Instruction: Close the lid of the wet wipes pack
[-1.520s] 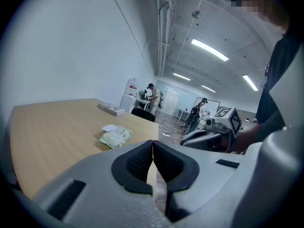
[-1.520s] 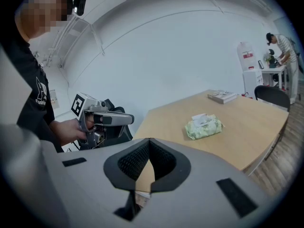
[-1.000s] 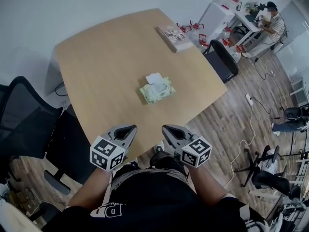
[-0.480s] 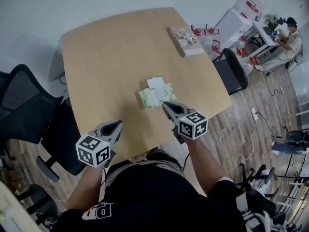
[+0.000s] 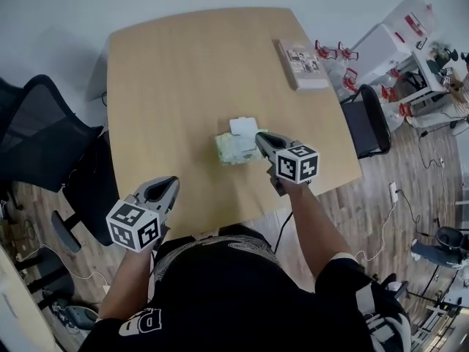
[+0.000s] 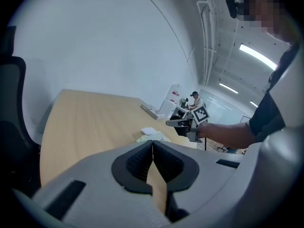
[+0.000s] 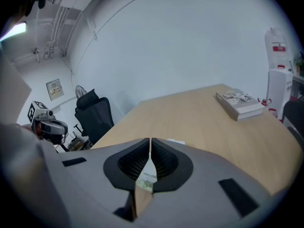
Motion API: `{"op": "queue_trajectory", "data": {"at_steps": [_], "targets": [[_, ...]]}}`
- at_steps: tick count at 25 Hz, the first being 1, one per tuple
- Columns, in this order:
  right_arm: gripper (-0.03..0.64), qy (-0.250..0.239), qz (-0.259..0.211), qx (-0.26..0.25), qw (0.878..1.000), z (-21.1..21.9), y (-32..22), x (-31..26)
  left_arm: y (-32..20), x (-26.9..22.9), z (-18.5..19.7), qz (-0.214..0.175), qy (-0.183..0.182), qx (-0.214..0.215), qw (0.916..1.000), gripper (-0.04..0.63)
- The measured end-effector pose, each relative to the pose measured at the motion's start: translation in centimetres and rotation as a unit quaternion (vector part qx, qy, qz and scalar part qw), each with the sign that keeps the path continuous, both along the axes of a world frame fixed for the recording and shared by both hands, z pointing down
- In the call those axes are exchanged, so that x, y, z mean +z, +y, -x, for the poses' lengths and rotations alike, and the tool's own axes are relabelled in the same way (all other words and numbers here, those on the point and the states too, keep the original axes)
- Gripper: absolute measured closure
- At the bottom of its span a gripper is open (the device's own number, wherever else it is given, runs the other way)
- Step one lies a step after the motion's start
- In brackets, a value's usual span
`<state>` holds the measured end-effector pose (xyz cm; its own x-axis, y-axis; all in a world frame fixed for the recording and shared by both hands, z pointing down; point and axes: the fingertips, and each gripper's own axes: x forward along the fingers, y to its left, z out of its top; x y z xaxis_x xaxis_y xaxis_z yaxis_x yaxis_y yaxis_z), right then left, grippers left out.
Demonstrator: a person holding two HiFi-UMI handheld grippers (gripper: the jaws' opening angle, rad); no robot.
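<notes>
At centre of the head view, the wet wipes pack (image 5: pixel 236 148) lay on the table (image 5: pixel 183 72), its white lid (image 5: pixel 242 126) flipped open toward the top of the frame. My right gripper (image 5: pixel 259 136), jaws together and empty, hovered at the pack's right edge; my left gripper (image 5: pixel 172 182), likewise closed, hung at lower left.

I'm looking at a light wooden table (image 5: pixel 183 64) with rounded corners, set close to a plain pale wall (image 7: pixel 190 46). A black office chair (image 5: pixel 40 134) stands at its left side and another black chair (image 5: pixel 370 119) at its right. The floor (image 5: pixel 366 211) is brown wood plank, with a white power strip (image 5: pixel 394 191) lying on it. White furniture (image 5: pixel 381 46) stands beyond the right-hand chair. Long strip lights (image 6: pixel 259 57) glow on the ceiling.
</notes>
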<state>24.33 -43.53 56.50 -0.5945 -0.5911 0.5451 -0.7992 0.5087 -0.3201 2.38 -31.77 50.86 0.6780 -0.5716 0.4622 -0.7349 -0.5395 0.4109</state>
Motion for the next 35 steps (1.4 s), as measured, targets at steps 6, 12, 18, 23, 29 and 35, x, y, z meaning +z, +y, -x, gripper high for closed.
{"op": "queue_trajectory", "data": {"at_steps": [6,12,18,23,29,35], "targets": [[0.611,0.012,0.02,-0.015,1.0,-0.9,-2.9,2.7,0.5,1.1,-0.1,0.011,-0.015,-0.023,0.9996,0.575],[0.584,0.031,0.047,-0.031,0.998,-1.8,-6.0,5.6,1.1,1.2,-0.6,0.005,-0.041,-0.032,0.9987,0.576],[0.534,0.022,0.088,-0.061,0.994,-1.5,-8.2,7.8,1.7,1.7,-0.3,0.019,-0.042,-0.054,0.9975,0.575],[0.509,0.023,0.132,-0.073,0.988,-1.5,-9.6,9.9,2.2,2.2,0.1,0.03,-0.05,-0.068,0.996,0.575],[0.449,0.006,0.18,-0.091,0.979,-1.1,-9.9,11.4,3.0,2.9,0.9,0.043,-0.066,-0.079,0.9937,0.575],[0.453,0.006,0.186,-0.113,0.976,-0.4,-9.1,11.3,2.9,2.9,0.9,0.046,-0.047,-0.08,0.9947,0.575]]}}
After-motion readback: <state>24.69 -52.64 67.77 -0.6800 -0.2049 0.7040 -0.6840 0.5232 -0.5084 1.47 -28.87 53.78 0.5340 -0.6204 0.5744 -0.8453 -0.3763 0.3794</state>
